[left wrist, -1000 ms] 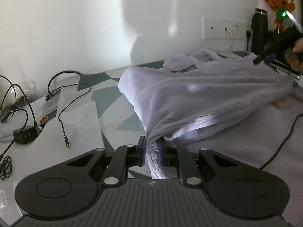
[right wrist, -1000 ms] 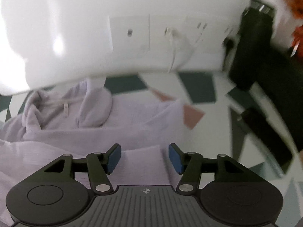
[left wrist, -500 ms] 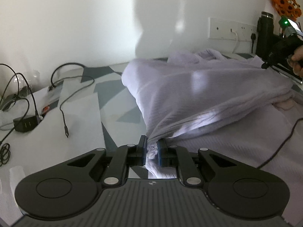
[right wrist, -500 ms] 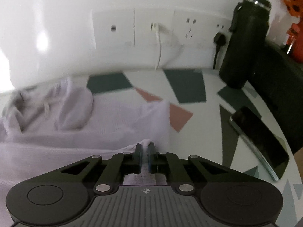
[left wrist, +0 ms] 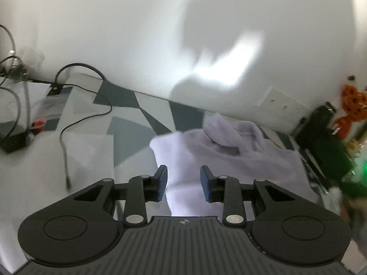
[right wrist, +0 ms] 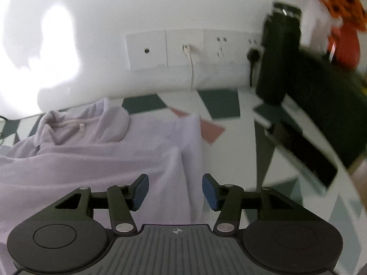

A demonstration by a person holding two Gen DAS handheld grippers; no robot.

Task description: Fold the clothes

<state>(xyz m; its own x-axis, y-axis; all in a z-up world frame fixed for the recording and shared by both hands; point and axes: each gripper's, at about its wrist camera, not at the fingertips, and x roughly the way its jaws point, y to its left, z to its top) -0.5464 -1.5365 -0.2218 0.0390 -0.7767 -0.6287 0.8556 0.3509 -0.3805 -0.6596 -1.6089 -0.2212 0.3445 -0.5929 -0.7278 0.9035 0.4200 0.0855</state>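
**Both grippers parted above the lilac hoodie**

Left wrist view: My left gripper [left wrist: 183, 183] has its jaws spread wide and grips nothing. The blue pads [left wrist: 160, 183] stand apart with cloth visible between them but not pinched. The lilac hoodie [left wrist: 229, 160] lies on the patterned table [left wrist: 128, 123], doubled over itself, hood toward the wall. Its near left corner sits just ahead of my left pad. A loose black cable [left wrist: 65, 158] lies on the table to the left, apart from the cloth.

Right wrist view: My right gripper [right wrist: 175, 192] is likewise wide open and empty. The hoodie's right edge [right wrist: 192, 151] runs down between the pads, with a raised ridge of fabric just inside it. The hood and drawstring [right wrist: 81, 126] lie at the far left. A dark phone [right wrist: 305, 158] rests on the table to the right, near the cloth edge; a black bottle [right wrist: 279, 57] stands by the wall sockets [right wrist: 183, 48].

Hazards, as judged from this state:
- The ridge near the right edge may set as a crease if pressed flat, because the layers are not aligned there.
- A one-layer pinch would peel the top layer off and undo the fold.
- A wide sweep on the right could strike the phone or bottle.
- A low pass on the left could snag the cable.
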